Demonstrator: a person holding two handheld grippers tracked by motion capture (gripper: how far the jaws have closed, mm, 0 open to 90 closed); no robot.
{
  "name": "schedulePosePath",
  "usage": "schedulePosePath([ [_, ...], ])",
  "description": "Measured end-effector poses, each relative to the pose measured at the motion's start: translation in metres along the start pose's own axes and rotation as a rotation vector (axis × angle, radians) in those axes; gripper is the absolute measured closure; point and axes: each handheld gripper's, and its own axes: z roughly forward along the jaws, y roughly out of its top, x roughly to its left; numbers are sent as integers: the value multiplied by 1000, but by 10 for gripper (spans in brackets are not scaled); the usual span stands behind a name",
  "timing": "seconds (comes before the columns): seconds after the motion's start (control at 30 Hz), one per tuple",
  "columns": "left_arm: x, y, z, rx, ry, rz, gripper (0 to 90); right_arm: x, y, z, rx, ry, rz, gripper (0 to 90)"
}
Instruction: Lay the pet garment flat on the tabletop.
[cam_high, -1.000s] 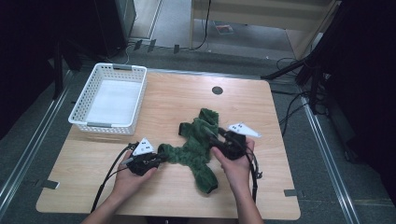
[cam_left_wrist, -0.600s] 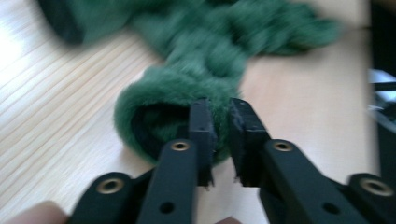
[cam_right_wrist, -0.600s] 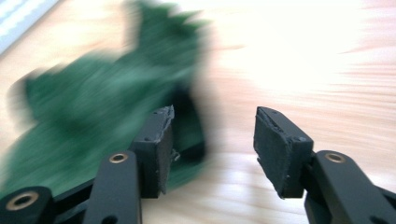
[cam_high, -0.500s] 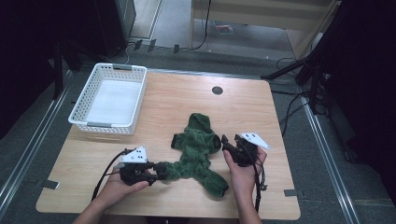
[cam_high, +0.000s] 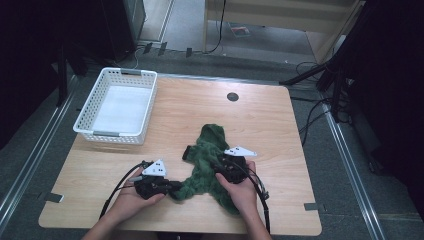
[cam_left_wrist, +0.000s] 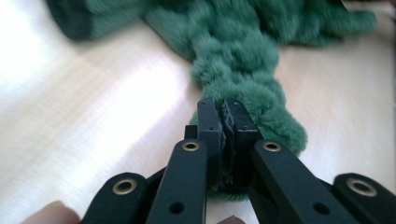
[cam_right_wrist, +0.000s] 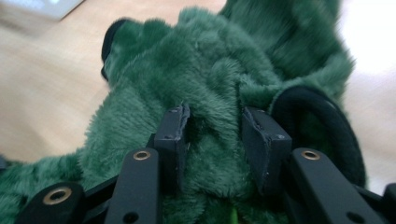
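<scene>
While both claws work the garment: the green fleece garment lies crumpled on the wooden counter, at about 6 o'clock of its top, close to the near edge.
Long axis: its bulk runs from roughly 12 o'clock down to 6, with one sleeve-like limb trailing off toward 8 o'clock.
Left claw: closed tight on the very tip of that trailing limb; in the left gripper view the jaws of the left claw meet with fleece pinched between them.
Right claw: sits on the middle of the garment, pointing toward 11 o'clock; in the right gripper view its jaws have just been closing around a raised fold, with pile between the pads but a gap visible, so no firm pinch yet.
Nearer hand: the right one, for the body; the left already has the limb.
White basket: well apart at 10 o'clock, with nothing in it.
Hard to make out: which piece of clothing this is; a dark cuff or hem shows, its far side hidden by folds.
</scene>
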Motion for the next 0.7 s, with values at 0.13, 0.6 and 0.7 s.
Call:
schedulePosePath([
  [0.13, -3, 2, -8, 71, -20, 68, 823, 15, -1, -2, 78, 71, -37, 571],
  [0.6, 44, 36, -12, -328, 266, -387, 448, 11, 69, 7, -34, -96, -127, 455],
  [0.7, 55, 55, 4, -305, 284, -406, 446, 6, 67, 26, 72, -142, -168, 629],
])
